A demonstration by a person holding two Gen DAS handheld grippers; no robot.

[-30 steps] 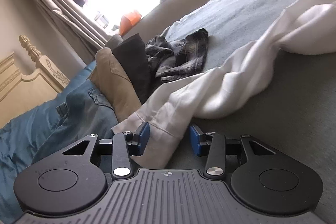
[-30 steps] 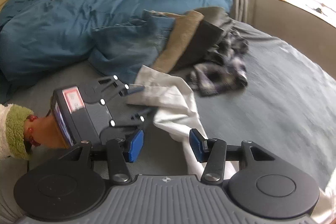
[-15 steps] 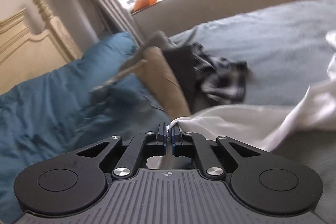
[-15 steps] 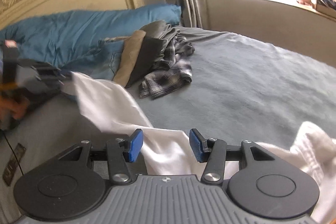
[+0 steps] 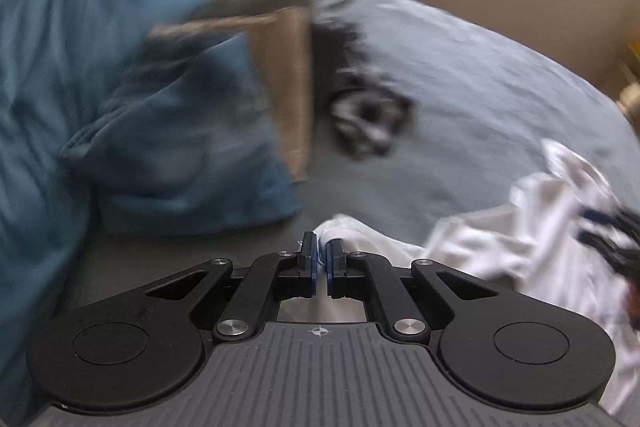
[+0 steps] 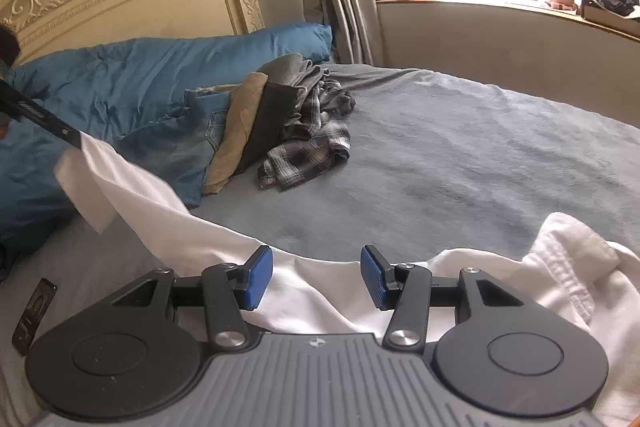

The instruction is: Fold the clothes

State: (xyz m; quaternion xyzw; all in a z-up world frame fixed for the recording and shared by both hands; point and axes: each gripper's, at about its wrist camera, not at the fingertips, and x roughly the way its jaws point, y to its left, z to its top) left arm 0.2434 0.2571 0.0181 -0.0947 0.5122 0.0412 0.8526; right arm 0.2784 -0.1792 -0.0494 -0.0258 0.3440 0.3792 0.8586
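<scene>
Left gripper (image 5: 322, 263): fingers pressed together on a small bunch of white cloth, which shows between the blue pads and just past their tips. In the right wrist view it appears as a dark bar at far left, holding that end of the cloth clear of the bed.
Right gripper (image 6: 317, 277): fingers spread wide with nothing between the pads; white cloth lies right under and just ahead of them.
White shirt (image 6: 172, 227): one end hangs from the left gripper, the body runs in a slack band past the right fingers, and the rest sits crumpled on the bed to their right, where a thicker seamed edge, perhaps a collar or cuff, sticks up.
Handling: judging by the sag and creases it is light, thin and limp; it should drape and fold wherever unsupported, and a shallow pinch could slip.
Where to grip: a hem, seam or corner looks safest, deep in the pads; the taut edge just ahead of the right fingers is the nearest candidate.
Grey bedcover (image 6: 460, 155): flat stretch beyond both fingertips, roomy enough to spread the shirt.
Clothes pile (image 6: 276, 123): farther ahead, left of the right fingers; jeans, tan and dark pieces, a plaid shirt, unfolded.
Blue duvet (image 6: 120, 75): behind the pile, against the headboard.
</scene>
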